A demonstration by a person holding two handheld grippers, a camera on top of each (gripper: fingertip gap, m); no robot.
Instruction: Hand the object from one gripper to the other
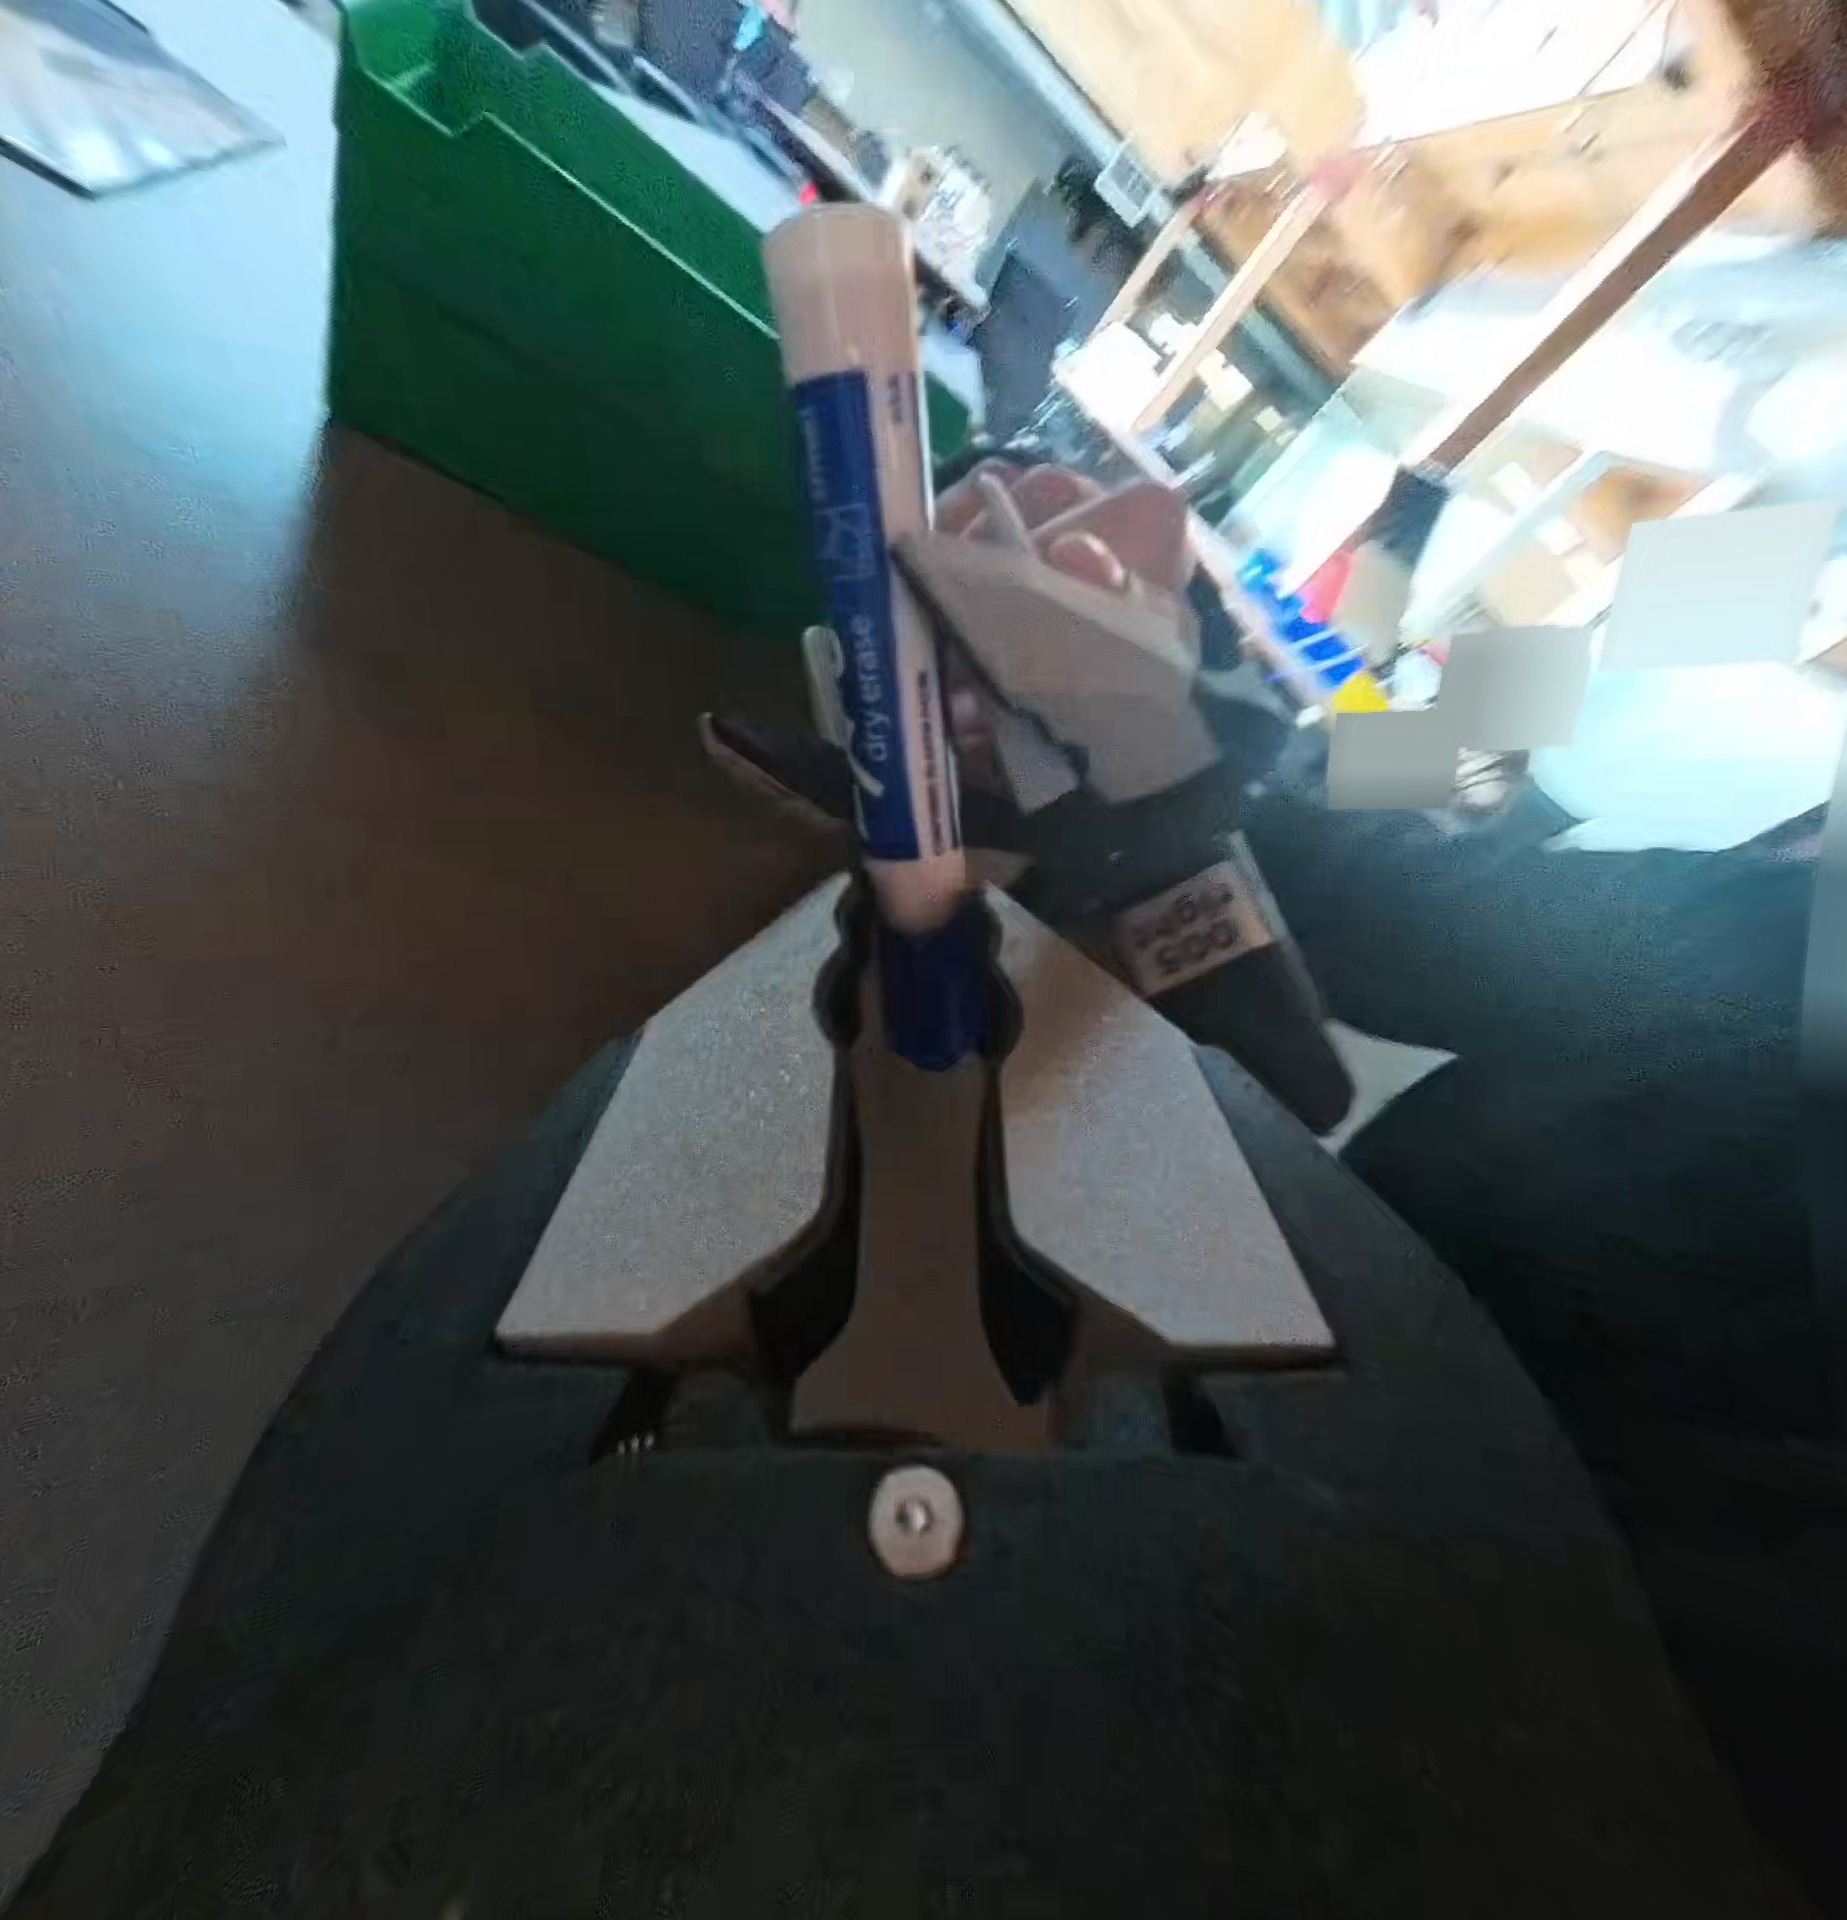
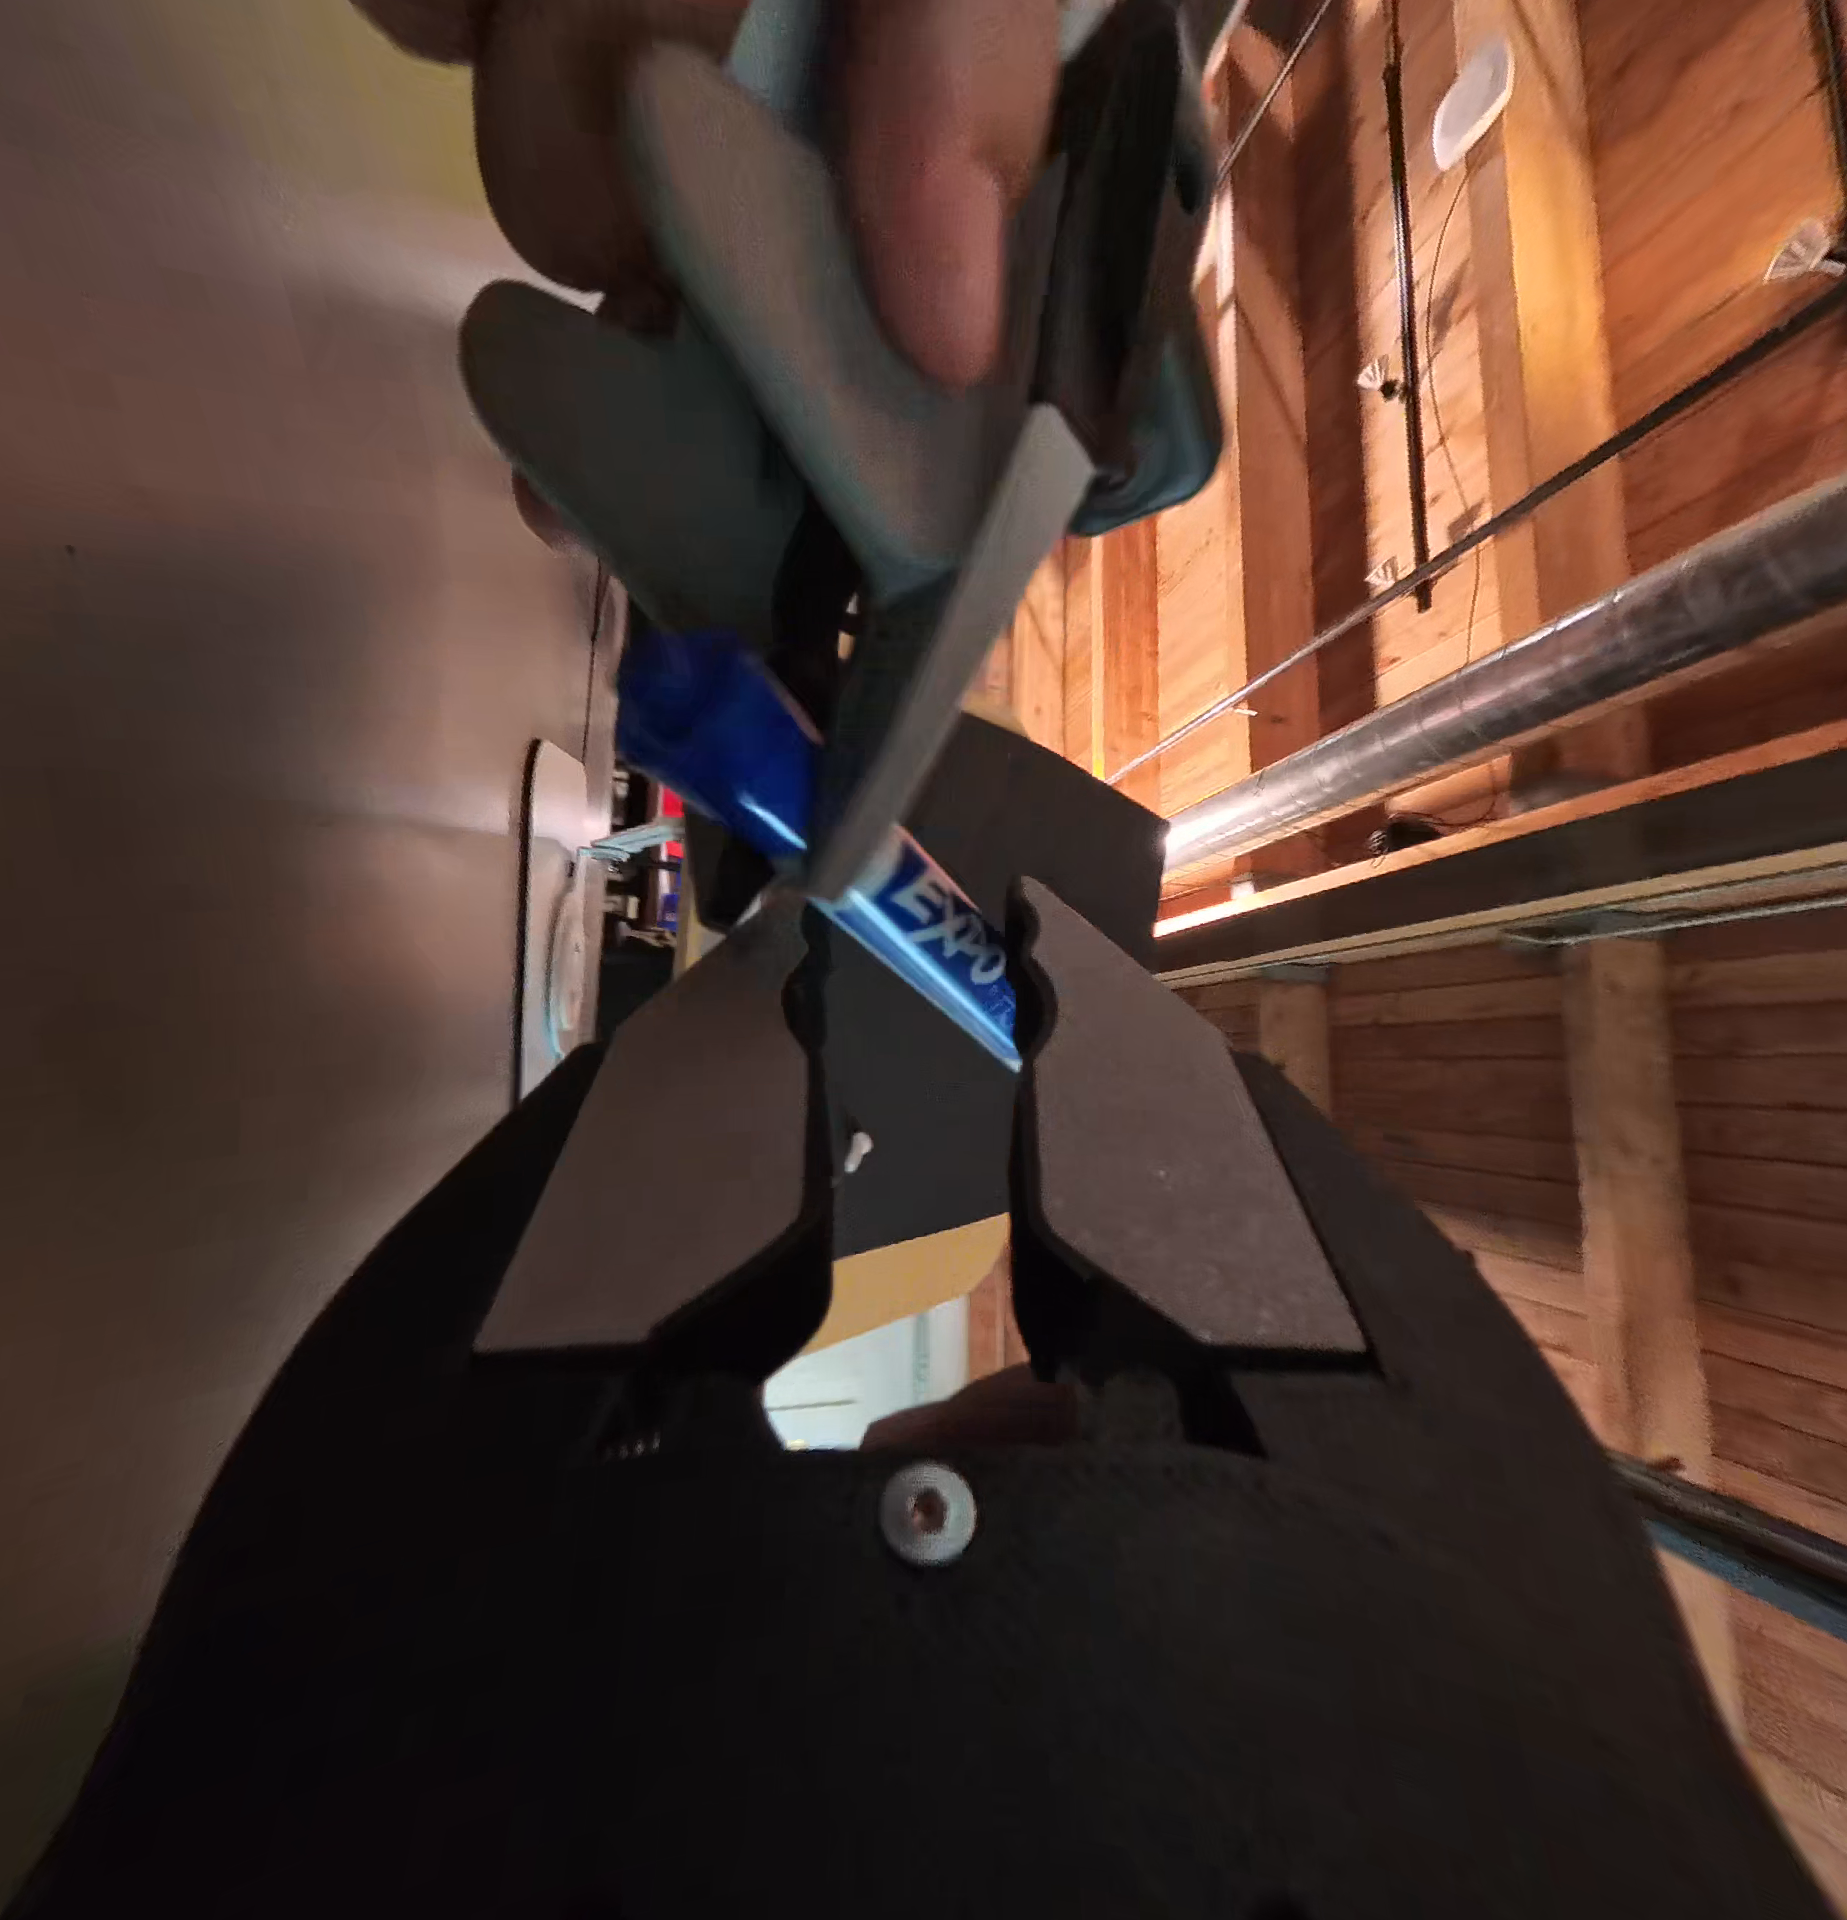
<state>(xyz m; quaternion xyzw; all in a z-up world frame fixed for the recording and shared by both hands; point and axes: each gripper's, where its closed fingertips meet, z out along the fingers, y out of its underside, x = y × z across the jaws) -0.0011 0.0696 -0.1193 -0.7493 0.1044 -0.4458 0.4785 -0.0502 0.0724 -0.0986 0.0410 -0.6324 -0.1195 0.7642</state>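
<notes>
Marker: white barrel, blue label, blue cap. It is held off the table, standing roughly upright in the left wrist view, cap end down.

Left gripper: jaws clamped on the marker's blue cap end; barrel projects up and away from the fingertips.

Right gripper: jaws apart. In the right wrist view the marker's labelled barrel crosses the gap between its fingertips at a slant, close to the right-hand finger; contact there cannot be confirmed. In the left wrist view the right gripper sits at mid-barrel, its grey fingers alongside the marker, with a person's hand behind it.

Step in hand, by my reading: the handover itself, receiver positioned around the barrel but not yet closed.

Next move likely calls for: right jaws closing squarely on the barrel, then left jaws releasing only once that grip is firm.

Surroundings: brown table, green bin beyond.
</notes>
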